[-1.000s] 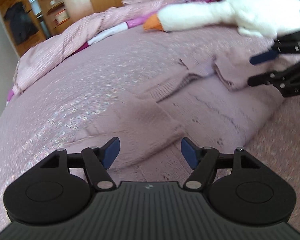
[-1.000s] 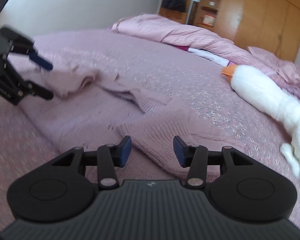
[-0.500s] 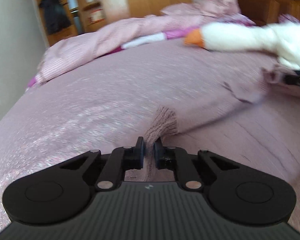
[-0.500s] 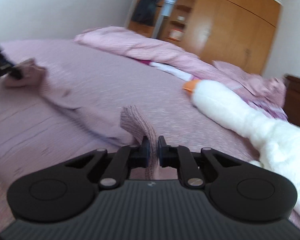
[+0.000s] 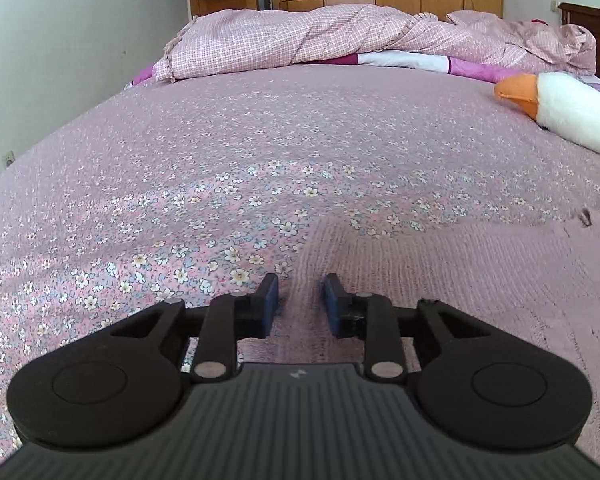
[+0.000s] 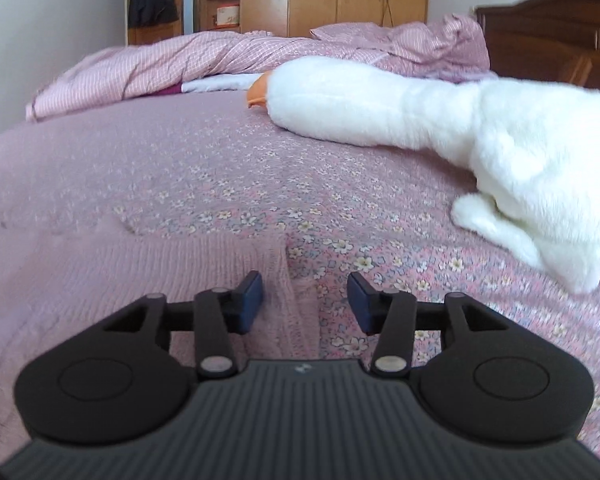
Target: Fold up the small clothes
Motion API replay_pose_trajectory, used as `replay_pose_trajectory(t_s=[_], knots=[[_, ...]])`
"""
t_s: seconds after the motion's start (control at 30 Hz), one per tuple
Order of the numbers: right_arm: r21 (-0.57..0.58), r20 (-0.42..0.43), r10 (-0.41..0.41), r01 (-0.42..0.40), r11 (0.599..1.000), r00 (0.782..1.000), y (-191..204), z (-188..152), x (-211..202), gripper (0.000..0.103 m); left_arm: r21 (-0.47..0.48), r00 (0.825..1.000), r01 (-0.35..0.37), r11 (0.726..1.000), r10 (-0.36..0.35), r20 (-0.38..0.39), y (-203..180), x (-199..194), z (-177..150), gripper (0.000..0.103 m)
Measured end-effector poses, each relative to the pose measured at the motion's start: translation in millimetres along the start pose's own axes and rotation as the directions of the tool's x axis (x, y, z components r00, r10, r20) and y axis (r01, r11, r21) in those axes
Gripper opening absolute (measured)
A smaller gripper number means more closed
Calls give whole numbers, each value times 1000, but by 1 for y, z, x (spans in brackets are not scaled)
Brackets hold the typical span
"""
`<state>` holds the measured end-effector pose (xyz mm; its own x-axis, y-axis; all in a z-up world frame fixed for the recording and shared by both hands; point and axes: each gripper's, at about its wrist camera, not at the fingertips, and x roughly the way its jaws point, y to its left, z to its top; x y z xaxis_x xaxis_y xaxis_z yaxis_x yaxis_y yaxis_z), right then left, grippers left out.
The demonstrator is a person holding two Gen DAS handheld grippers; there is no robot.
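Both tools released since half a second ago.
Your left tool [image 5: 298, 300] and right tool [image 6: 305, 302] now gape over the flat knit garment [image 5: 440, 264].

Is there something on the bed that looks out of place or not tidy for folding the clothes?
A white plush goose lies on the bedspread close to the pink knitted garment, crowding the folding space. A crumpled checked quilt is heaped at the far end. Nothing looks spilled or damaged.

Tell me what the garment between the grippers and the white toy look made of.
Pink garment: looks like soft knitted yarn, matte, with fine ribbed rows visible. White toy: plush, fluffy pile with fuzzy edges, and a smoother orange fabric beak.
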<state>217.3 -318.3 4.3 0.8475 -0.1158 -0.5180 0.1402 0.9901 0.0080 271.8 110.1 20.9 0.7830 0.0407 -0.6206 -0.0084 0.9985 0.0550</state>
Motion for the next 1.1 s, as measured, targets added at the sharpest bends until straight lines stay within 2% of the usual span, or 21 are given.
replay_pose_trajectory(t_s=[0.13,0.2,0.27,0.33,0.5,0.7,0.87,1.1], knots=[[25,24,15,-15,1000,1000,-7,0,-16,49,-49,1000,30,998,-31,-6,12,-6,3,39],[32,22,24,-25,999,999,-11,3,-20,53,-47,999,34,998,-34,-7,14,-13,4,48],[63,15,50,-51,997,999,-16,3,-27,61,-41,999,29,999,-30,-11,16,-23,3,53],[107,-1,77,-77,991,997,-22,3,-34,61,-45,999,34,998,-35,-23,19,-34,2,55],[222,-43,154,-141,965,987,-31,-6,-46,61,-53,997,26,998,-29,-69,24,-61,-6,61],[356,-125,247,-189,915,961,-35,-22,-54,61,-101,989,30,994,-45,-142,25,-88,-17,63],[337,-143,232,-173,925,962,-32,-36,-64,61,-132,976,16,991,-44,-213,19,-107,-27,71],[352,-150,269,-203,914,951,-35,-45,-67,64,-140,966,-16,990,-21,-257,14,-124,-38,72]])
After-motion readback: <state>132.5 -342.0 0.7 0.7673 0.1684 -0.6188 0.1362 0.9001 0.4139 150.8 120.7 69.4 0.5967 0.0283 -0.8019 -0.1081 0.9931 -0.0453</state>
